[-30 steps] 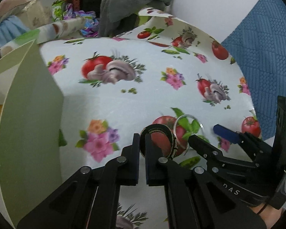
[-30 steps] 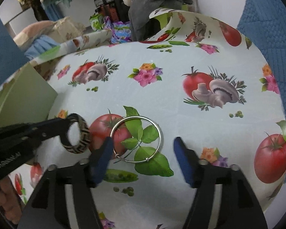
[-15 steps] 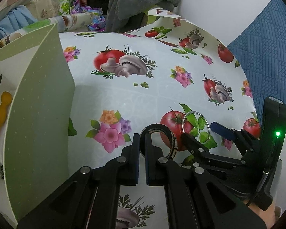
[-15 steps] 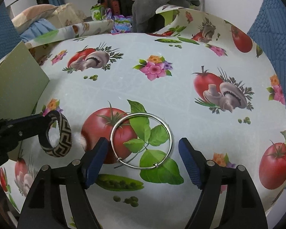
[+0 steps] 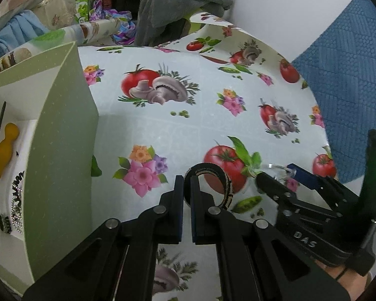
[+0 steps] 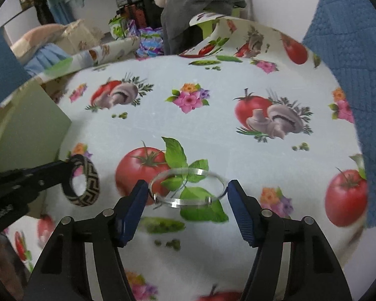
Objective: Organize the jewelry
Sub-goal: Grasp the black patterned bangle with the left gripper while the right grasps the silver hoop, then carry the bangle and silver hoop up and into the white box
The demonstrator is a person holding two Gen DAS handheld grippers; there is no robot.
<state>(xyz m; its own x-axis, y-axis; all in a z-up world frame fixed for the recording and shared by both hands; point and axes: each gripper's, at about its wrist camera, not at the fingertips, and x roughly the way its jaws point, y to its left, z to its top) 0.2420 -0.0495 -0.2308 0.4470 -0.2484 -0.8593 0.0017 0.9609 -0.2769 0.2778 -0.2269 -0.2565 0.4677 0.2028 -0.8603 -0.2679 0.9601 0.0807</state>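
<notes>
My left gripper is shut on a wide black bangle with a gold key pattern, which it holds upright above the tablecloth. The right wrist view shows that bangle at the left, pinched at its rim. My right gripper has a thin silver bangle between its blue pads. Its jaws are closing, both pads are against the rim, and the ring is tipped up off the cloth. In the left wrist view the right gripper is close beside the left one, on its right.
An open pale green box stands at the left, with a yellow piece and bead chains inside. The table wears a tomato-and-flower oilcloth. Blue quilted fabric lies past the right edge. Grey clothes are piled behind.
The right jaws have narrowed onto the silver bangle, which lay flat on the cloth and now sits tilted between the pads. The left gripper keeps its hold on the patterned bangle.
</notes>
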